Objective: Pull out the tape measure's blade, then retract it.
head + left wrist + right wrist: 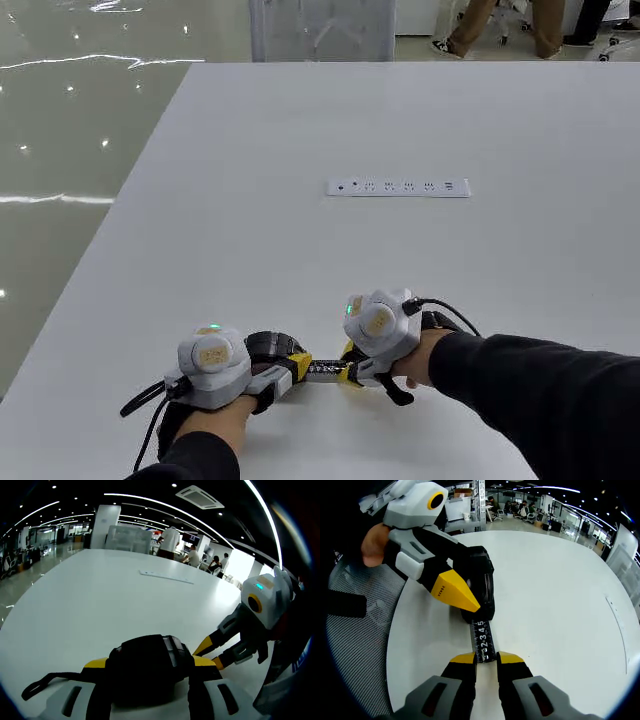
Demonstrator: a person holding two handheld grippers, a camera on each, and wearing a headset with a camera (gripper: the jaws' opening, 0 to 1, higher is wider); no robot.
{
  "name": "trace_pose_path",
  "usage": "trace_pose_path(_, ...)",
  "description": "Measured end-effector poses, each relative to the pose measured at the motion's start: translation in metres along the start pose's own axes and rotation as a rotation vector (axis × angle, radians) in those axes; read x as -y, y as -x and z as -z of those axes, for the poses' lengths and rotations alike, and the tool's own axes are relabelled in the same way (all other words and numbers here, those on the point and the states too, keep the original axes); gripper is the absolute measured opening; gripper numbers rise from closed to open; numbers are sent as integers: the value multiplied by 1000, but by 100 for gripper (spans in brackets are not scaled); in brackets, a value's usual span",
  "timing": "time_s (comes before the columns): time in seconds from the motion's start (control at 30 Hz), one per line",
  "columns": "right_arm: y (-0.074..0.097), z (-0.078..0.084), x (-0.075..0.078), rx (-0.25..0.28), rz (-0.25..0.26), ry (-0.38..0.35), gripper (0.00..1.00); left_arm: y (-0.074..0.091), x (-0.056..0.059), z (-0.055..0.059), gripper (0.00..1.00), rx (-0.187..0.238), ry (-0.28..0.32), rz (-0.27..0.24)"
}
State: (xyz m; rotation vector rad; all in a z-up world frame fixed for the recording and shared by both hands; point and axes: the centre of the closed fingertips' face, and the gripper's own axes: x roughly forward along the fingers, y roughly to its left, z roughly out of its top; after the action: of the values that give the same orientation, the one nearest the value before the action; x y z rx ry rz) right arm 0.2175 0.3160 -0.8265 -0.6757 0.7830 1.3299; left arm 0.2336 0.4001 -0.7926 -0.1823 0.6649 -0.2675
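Observation:
A black tape measure case [272,349] [150,667] [479,582] lies near the front edge of the white table, with my left gripper [290,366] [150,672] shut on it between its yellow-tipped fingers. A short length of black blade with white numerals [481,640] [325,369] sticks out of the case to the right. My right gripper [350,372] [485,658] is shut on the blade's end. The right gripper's white body also shows in the left gripper view [262,602].
A white power strip [398,187] [165,576] lies flat in the middle of the white table [400,130]. The table's left edge drops to a glossy floor. Beyond the far edge are a chair and people's legs.

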Motion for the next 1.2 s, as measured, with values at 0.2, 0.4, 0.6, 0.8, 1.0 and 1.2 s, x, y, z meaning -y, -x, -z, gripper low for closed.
trace_pose_path(0.2,-2,-3,-1,4,-7,-11,12,0,0,0,57,0,1,0)
trace_pose_path(0.4,-4,-6,-2,45,-16,-55,12,0,0,0,57,-1,3,0)
trace_pose_path(0.6,-11,-16,-4,68,-11,-54,12,0,0,0,57,0,6,2)
trace_pose_path(0.8,-15,-23,-5,71,-22,-33,12,1,-1,1,57,-4,6,6)
trace_pose_path(1.0,-21,-31,-6,63,-35,-43,12,1,0,1,57,-9,3,14)
trace_pose_path(1.2,-22,-33,-6,54,-43,-28,12,1,0,1,57,-12,2,22)
